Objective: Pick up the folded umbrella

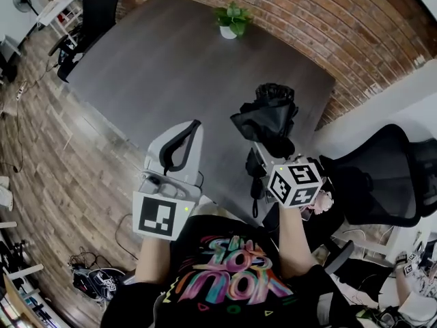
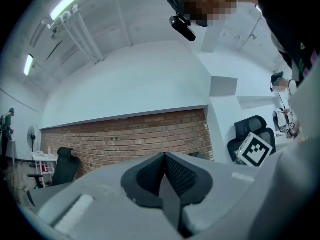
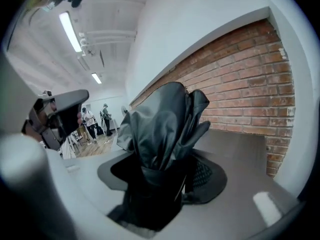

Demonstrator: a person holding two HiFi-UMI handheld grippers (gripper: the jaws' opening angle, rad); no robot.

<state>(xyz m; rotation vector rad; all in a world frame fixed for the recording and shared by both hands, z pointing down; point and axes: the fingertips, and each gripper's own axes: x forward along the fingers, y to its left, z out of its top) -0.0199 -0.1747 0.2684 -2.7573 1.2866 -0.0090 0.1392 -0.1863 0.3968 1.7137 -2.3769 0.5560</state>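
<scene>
Black fabric, gathered in loose folds, marks the folded umbrella (image 1: 266,118), which stands nearly upright in the right tongs (image 1: 263,157) over the near right part of the dark grey desk (image 1: 171,67). In the right gripper view the two jaws are pinching the lower, strapped part of the bundle from either side, and the looser canopy bunches out above them. The grip sits low, probably because the bundle is narrowest and firmest there; higher up the pads would meet only slack cloth. The umbrella appears to be clear of the desk top, so the pick-up looks essentially made.

The left tongs (image 1: 193,127) are pressed together on nothing. In the left gripper view their ribbed pads meet along a single seam, and beyond them only the brick wall (image 2: 125,134) shows. They are held level just left of the umbrella and apart from it. This suggests that one grip is thought enough for so light a load, with the free hand kept out of the way.

A potted plant (image 1: 232,19) stands at the far edge of the desk, well apart from the work. A black office chair (image 1: 382,176) stands to the right.

Writing: the cube on each gripper (image 1: 295,183) carries square black-and-white markers only, with no letters. The person's dark shirt (image 1: 229,272) bears multicoloured lettering, seen upside down from above, which seems to read "YOU GOT THIS". No brand or label can be made out on the umbrella.
</scene>
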